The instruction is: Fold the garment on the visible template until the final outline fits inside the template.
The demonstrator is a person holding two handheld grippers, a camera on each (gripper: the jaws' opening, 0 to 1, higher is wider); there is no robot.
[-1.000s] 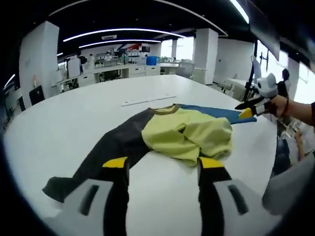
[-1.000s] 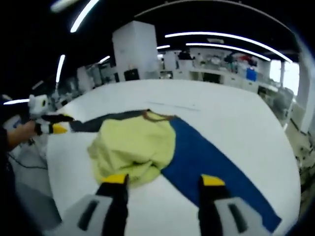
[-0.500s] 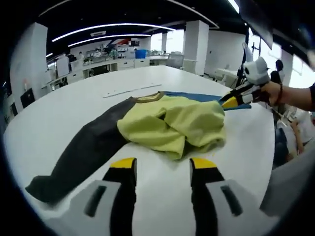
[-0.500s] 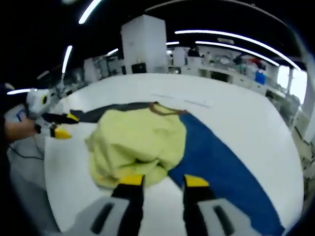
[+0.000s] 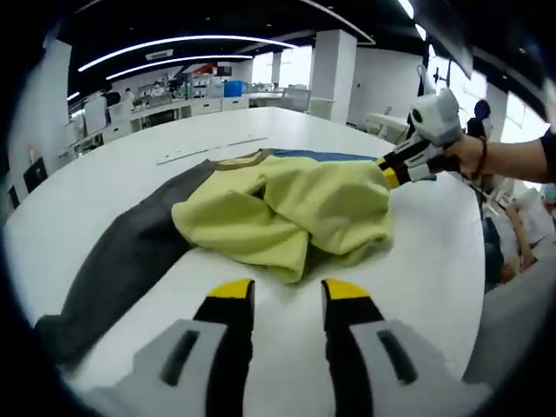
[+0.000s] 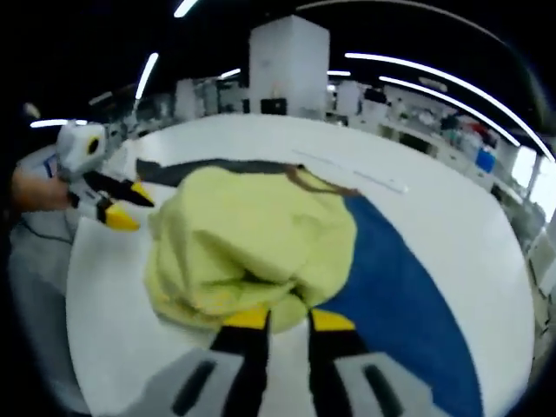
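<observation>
While the garment (image 5: 287, 213) lies bunched in the middle of the white table (image 5: 434, 261), both grippers sit right at its edge, and that is where trouble could start. Nearest in the left gripper view, the left gripper (image 5: 282, 291) has its yellow tips a narrow gap apart, holding nothing, just short of the yellow hem at 12 o'clock. In the right gripper view the right gripper (image 6: 282, 319) has its tips close together at the yellow fold; whether cloth is pinched between them I cannot tell. A grab into this heap could well catch several layers at once and drag the whole lump instead of spreading it, or slide it toward the table edge near the person's hand (image 5: 469, 156). Farther out, the dark sleeve (image 5: 113, 261) runs toward 8 o'clock and the blue sleeve (image 6: 408, 304) toward 5 o'clock in its own view, so the long axis runs sleeve to sleeve, the brown collar (image 5: 243, 160) pointing away at 12.
</observation>
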